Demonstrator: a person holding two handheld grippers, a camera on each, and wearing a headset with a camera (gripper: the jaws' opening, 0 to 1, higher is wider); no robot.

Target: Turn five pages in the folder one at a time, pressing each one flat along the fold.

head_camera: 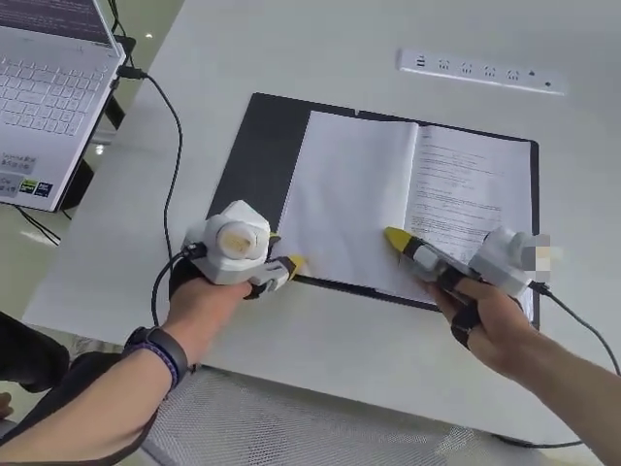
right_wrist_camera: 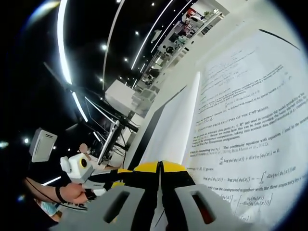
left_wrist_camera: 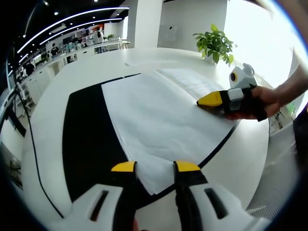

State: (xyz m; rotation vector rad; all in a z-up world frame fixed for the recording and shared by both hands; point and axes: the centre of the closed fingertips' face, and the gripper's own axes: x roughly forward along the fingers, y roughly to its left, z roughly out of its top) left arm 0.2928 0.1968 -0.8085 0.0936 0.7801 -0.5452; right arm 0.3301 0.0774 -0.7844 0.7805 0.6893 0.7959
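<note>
The flat black folder (head_camera: 254, 146) lies open on the white worktop (head_camera: 291, 49), close to the person, with thin white paper sheets inside. I judge the sheets to be light, soft and easy to crease. One sheet alone should be taken at its free right edge or near corner and lifted gently, not dragged. The blank left page (head_camera: 349, 194) lies almost flat, and the printed right page (head_camera: 475, 194) carries dense lines of text and formulas. The fold runs between them from far to near.

The yellow-tipped right claw (head_camera: 396, 238) has its jaws together and rests at the near end of the fold. Whether it pinches a sheet is hard to tell from its own view. The left claw (head_camera: 289, 264) has its jaws apart and holds nothing, just at the near left corner of the blank page.

A silver laptop (head_camera: 49, 87) stands at the far left with a black cable (head_camera: 178, 146), and a white power strip (head_camera: 480, 71) lies beyond the folder.
</note>
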